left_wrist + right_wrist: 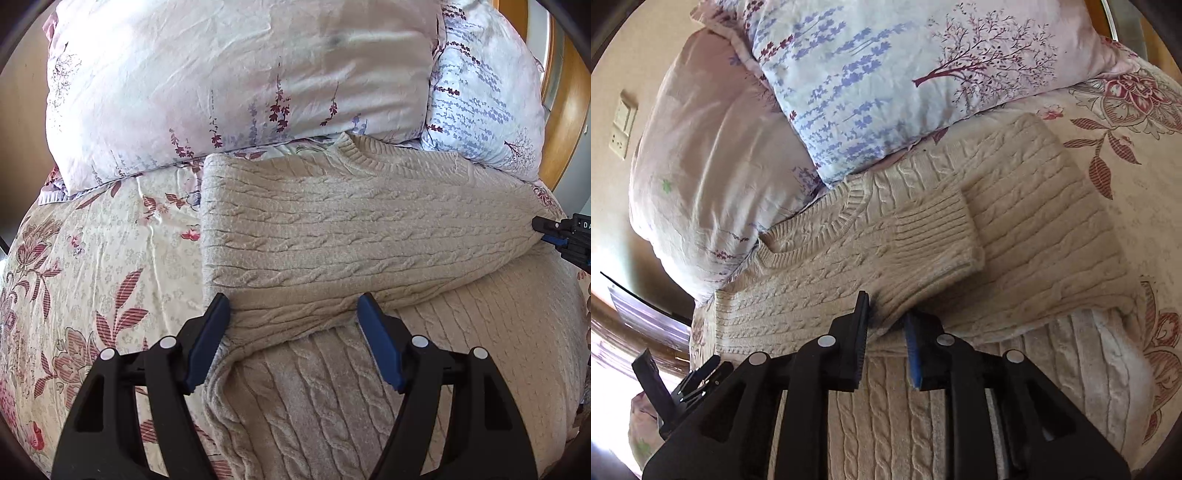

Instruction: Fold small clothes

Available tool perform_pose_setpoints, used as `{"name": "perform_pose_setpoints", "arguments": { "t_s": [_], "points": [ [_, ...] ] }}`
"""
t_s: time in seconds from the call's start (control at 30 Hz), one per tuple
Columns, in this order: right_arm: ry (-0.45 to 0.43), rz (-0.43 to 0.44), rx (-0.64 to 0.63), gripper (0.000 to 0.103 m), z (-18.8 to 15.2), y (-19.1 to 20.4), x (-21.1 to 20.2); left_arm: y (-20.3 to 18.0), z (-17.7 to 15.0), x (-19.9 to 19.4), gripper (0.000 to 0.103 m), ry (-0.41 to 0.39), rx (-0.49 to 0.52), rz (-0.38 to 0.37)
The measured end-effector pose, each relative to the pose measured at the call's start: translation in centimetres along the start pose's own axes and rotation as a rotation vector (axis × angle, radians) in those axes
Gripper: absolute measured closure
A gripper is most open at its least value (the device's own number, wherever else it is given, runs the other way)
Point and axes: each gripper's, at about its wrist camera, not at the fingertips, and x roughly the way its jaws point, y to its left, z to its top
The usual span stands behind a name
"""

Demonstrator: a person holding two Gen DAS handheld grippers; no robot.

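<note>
A beige cable-knit sweater [332,236] lies on a floral bedspread [96,266], its neck toward the pillows. Its upper part and a sleeve [923,236] are folded across the body. My left gripper [291,306] is open wide, with its blue pads either side of the fold's near edge, by the sweater's left side. My right gripper [888,310] has its jaws a little apart at the sleeve's lower edge, and some knit lies between the tips. In the left wrist view the right gripper [546,227] touches the sweater's right fold.
Two large pillows, a pale pink one [229,81] and a blue-flowered one [487,99], rest against the sweater's neck edge. A wooden headboard [569,122] stands behind them. Bare bedspread [1137,192] lies on both sides of the sweater.
</note>
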Motion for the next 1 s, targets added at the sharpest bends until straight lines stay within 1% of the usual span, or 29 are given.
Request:
{"name": "perform_pose_setpoints", "arguments": {
  "t_s": [0.07, 0.17, 0.2, 0.23, 0.27, 0.33, 0.4, 0.47, 0.53, 0.57, 0.63, 0.7, 0.73, 0.77, 0.8, 0.83, 0.9, 1.0],
  "points": [
    [-0.024, -0.011, 0.024, 0.076, 0.4, -0.6, -0.7, 0.1, 0.0, -0.1, 0.031, 0.001, -0.004, -0.004],
    [-0.047, -0.034, 0.064, 0.076, 0.8, -1.8, -1.2, 0.1, 0.0, -0.1, 0.031, 0.001, -0.004, -0.003],
    [-0.050, -0.042, 0.065, 0.076, 1.0, -2.1, -1.1, 0.1, 0.0, -0.2, 0.031, 0.001, -0.003, -0.002],
    [-0.052, -0.053, 0.057, 0.080, 1.1, -2.2, -1.0, 0.1, 0.0, -0.2, 0.031, 0.001, -0.003, -0.002],
    [-0.051, -0.060, 0.043, 0.089, 1.1, -2.3, -0.9, 0.1, 0.0, -0.2, 0.031, 0.001, -0.004, -0.003],
    [-0.043, -0.073, 0.026, 0.094, 1.1, -2.3, -0.6, 0.1, 0.1, -0.2, 0.031, 0.002, -0.008, -0.007],
    [-0.062, -0.086, 0.016, 0.095, 1.0, -2.4, -0.8, 0.2, 0.1, -0.2, 0.031, 0.002, -0.010, -0.013],
    [-0.087, -0.133, 0.000, 0.095, 1.0, -2.2, -0.9, 0.2, 0.1, -0.2, 0.031, 0.001, -0.010, -0.018],
    [-0.077, -0.189, 0.000, 0.096, 1.1, -2.3, -0.5, 0.3, 0.1, -0.3, 0.031, 0.000, -0.011, -0.022],
    [-0.067, -0.199, 0.002, 0.096, 1.0, -2.4, -0.2, 0.2, 0.1, -0.3, 0.031, -0.001, -0.010, -0.022],
    [-0.072, -0.238, -0.035, 0.096, 1.0, -1.8, 0.1, 0.2, 0.0, -0.4, 0.031, -0.004, -0.009, -0.022],
    [-0.058, -0.270, -0.075, 0.095, 1.0, -1.1, 0.2, 0.4, -0.2, -0.9, 0.031, -0.013, -0.024, -0.037],
    [-0.050, -0.250, -0.080, 0.090, 0.9, -1.0, 0.0, 0.6, -0.3, -1.4, 0.031, -0.021, -0.037, -0.055],
    [-0.047, -0.208, -0.071, 0.087, 0.8, -1.1, -0.5, 0.9, -0.6, -2.1, 0.031, -0.033, -0.052, -0.077],
    [-0.048, -0.171, -0.063, 0.074, 0.5, -1.4, -1.2, 1.3, -0.8, -2.9, 0.031, -0.047, -0.063, -0.099],
    [-0.056, -0.141, -0.066, 0.059, 0.2, -1.6, -2.1, 1.8, -1.1, -3.7, 0.031, -0.061, -0.074, -0.113],
    [-0.093, -0.116, -0.090, 0.046, -0.6, -1.8, -4.1, 2.9, -1.9, -5.4, 0.030, -0.087, -0.091, -0.123],
    [-0.108, -0.065, -0.113, 0.045, -2.0, -2.9, -6.9, 4.7, -3.5, -7.4, 0.030, -0.102, -0.125, -0.143]
  ]
}}
